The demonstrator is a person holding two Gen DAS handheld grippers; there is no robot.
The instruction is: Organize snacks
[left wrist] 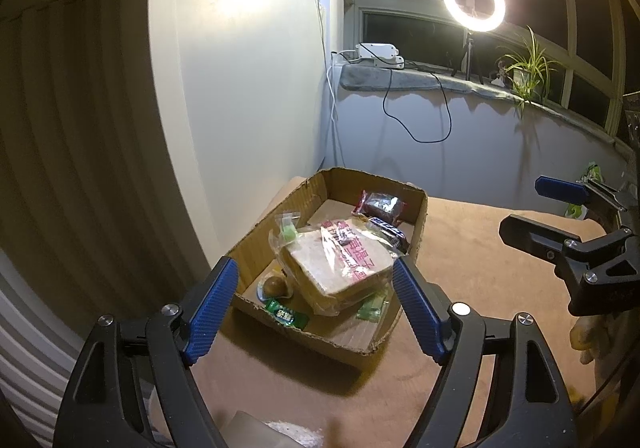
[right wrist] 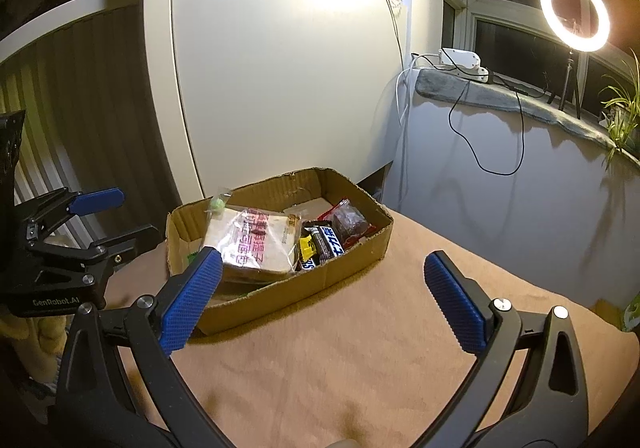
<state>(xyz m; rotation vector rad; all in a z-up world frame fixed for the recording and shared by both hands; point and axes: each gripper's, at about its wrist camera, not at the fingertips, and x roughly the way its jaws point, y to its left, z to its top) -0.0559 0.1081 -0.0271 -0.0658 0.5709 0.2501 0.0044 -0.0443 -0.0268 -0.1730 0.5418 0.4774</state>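
Observation:
A shallow cardboard box (left wrist: pixel 418 232) (right wrist: pixel 352 260) sits on the tan tablecloth and holds several snacks. A bagged slice of bread (left wrist: pixel 340 268) (right wrist: pixel 252 244) lies on top. A dark snack bar (left wrist: pixel 390 234) (right wrist: pixel 326 244), a red-edged dark packet (left wrist: pixel 380 204) (right wrist: pixel 350 222), green candy wrappers (left wrist: pixel 286 314) and a small brown round snack (left wrist: pixel 274 284) lie around it. My left gripper (left wrist: pixel 314 304) is open and empty, just in front of the box. My right gripper (right wrist: pixel 320 300) is open and empty, in front of the box's near wall.
The tan tablecloth (right wrist: pixel 360 360) spreads in front and to the right of the box. A white panel (right wrist: pixel 280 88) stands behind it. A windowsill carries a ring light (left wrist: pixel 474 0), a white device (left wrist: pixel 378 54) and a plant (left wrist: pixel 528 68). A green packet (left wrist: pixel 588 188) lies at the table's far right.

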